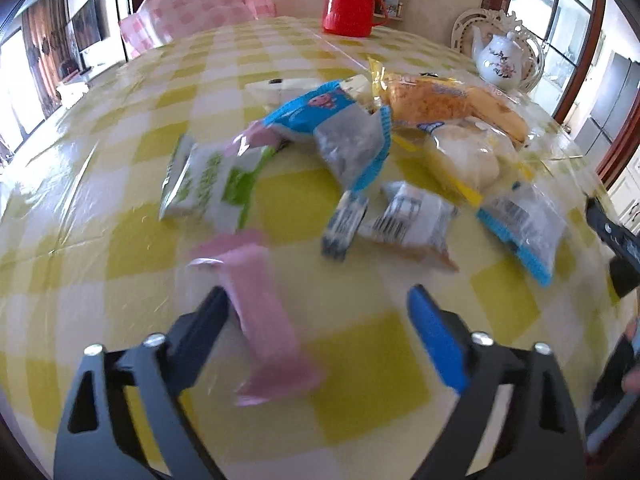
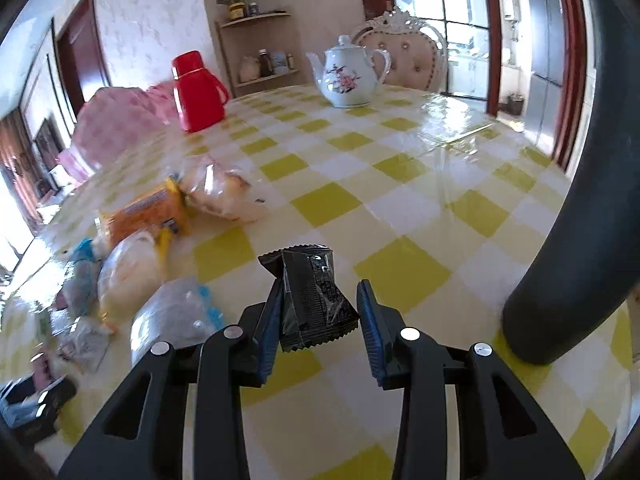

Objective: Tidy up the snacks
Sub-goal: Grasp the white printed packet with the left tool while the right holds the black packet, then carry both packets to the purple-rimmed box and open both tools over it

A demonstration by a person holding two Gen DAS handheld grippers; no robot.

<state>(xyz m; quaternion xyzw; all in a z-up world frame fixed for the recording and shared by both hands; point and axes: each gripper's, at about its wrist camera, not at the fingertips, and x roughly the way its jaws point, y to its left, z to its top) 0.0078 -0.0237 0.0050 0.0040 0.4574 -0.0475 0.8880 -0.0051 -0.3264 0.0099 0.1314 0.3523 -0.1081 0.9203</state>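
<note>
So the right gripper (image 2: 318, 300) has a small black snack packet (image 2: 316, 300) pinched between its jaws. The packet stands up off the yellow-checked table (image 2: 400, 208), its crimped top edge poking past the fingertips.

The left gripper (image 1: 318, 304) has its jaws spread wide, not gripping anything. A pink wrapped bar (image 1: 264, 312) lies on the table between them, close to the black left finger; it's blurry, so I can't tell if they actually touch.

The rest of the snacks are heaped just beyond that: a green and white pouch (image 1: 208, 184), a blue packet (image 1: 320, 120) with a clear window, two small white packets with barcodes (image 1: 408, 220), an orange bag (image 1: 440, 100) and a pale bun in clear wrap (image 1: 468, 156).

At the far side of the table sit a red thermos jug (image 1: 350, 0) and a white flowered teapot (image 2: 348, 76), well apart from the snacks. A dark sleeve (image 2: 580, 220) fills the right edge of the right wrist view.
</note>
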